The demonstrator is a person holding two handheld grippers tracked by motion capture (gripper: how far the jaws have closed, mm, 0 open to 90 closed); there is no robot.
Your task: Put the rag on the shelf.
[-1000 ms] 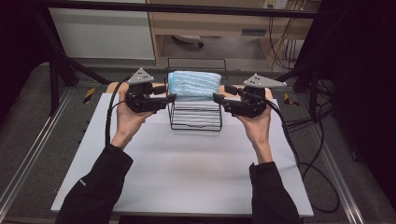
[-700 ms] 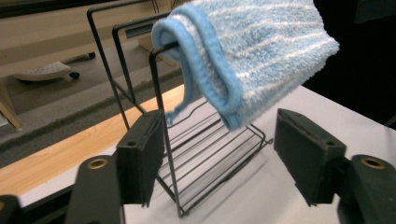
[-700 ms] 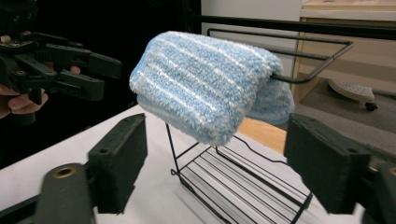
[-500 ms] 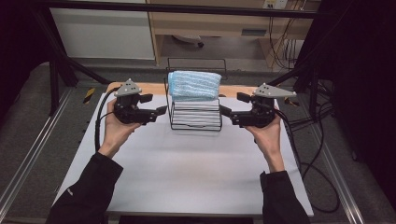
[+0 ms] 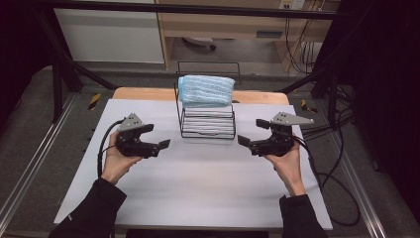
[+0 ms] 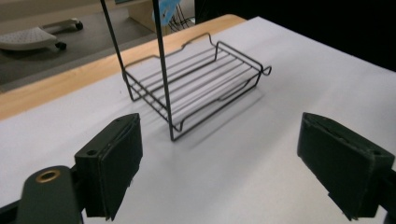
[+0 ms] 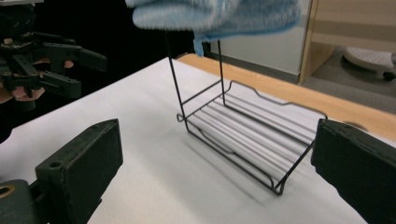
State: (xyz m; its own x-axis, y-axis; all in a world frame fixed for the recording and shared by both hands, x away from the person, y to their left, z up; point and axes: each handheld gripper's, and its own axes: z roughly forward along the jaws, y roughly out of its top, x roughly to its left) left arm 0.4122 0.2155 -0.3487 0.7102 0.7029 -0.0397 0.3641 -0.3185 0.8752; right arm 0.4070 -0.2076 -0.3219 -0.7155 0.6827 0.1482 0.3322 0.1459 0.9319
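Cloth [image 7: 215, 16] atop the wire rack [image 7: 252, 140] is blurred, cut off — both claws, just opening, gape empty.

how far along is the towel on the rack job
Looks done: the folded blue towel sits on the top tier of the wire rack. In hand: nothing. The left claw and right claw have just been opening, nothing between their jaws, and sit either side of the rack, apart from it. The lower shelf is bare; little seems left.
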